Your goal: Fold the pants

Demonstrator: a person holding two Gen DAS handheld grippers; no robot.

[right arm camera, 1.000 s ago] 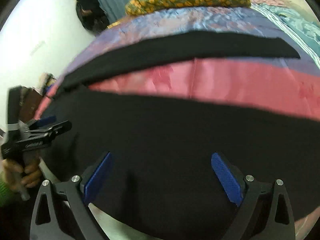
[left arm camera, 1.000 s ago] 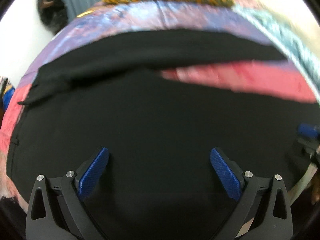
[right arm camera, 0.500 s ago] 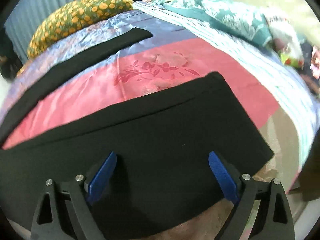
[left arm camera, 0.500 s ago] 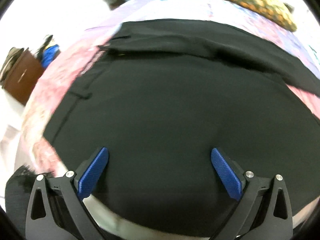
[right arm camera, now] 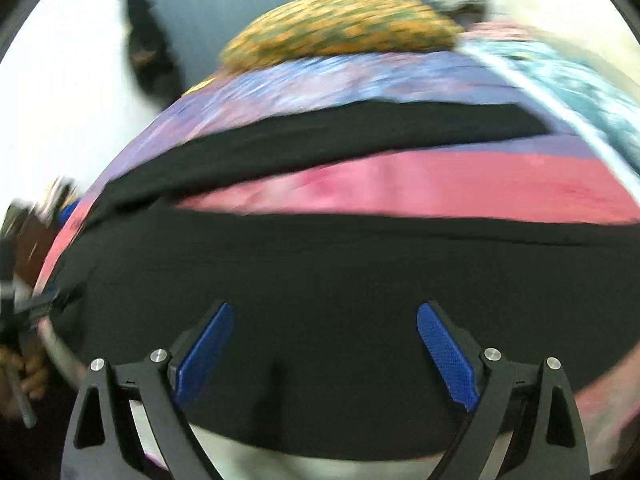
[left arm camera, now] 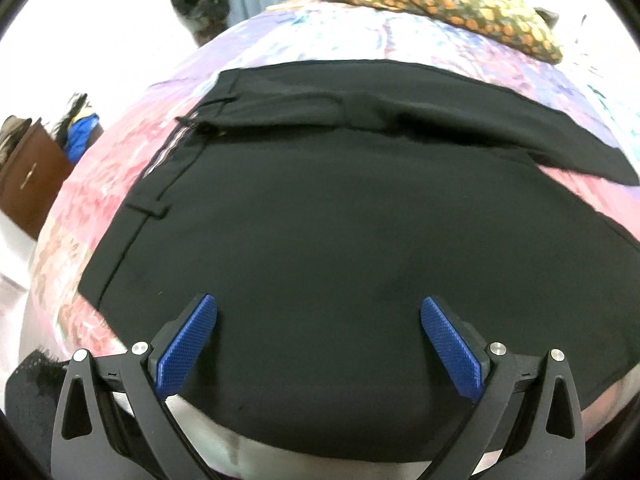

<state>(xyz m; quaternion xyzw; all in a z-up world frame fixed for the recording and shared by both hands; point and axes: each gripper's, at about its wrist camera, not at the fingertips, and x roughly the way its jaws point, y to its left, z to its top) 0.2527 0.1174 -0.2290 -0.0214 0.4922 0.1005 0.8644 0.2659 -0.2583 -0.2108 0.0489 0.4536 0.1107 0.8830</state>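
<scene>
Left wrist view. We log black pants point(left arm camera: 340, 220) spread flat on a patchwork bedspread point(left arm camera: 100, 200); the waistband with belt loop point(left arm camera: 150, 210) lies to the left, and both legs run off to the right, so the long axis lies crosswise to our fingers. The left gripper point(left arm camera: 318, 336) hovers over the near edge of the seat area, its blue pads point(left arm camera: 186, 346) wide apart with nothing between them. A yellow-spotted pillow point(left arm camera: 440, 8) sits at the far end of the bed; a brown cabinet point(left arm camera: 28, 172) stands off to the left.

Right wrist view, blurred. We log the right gripper point(right arm camera: 324, 352), fingers spread and empty, above the near leg. The far leg point(right arm camera: 320, 148) lies well apart, pink bedspread showing between them. The left gripper appears at the left edge.

Judgement: the left gripper is nearer the waist, the right nearer the leg; the near edge lies directly ahead of both for a lengthwise fold.
</scene>
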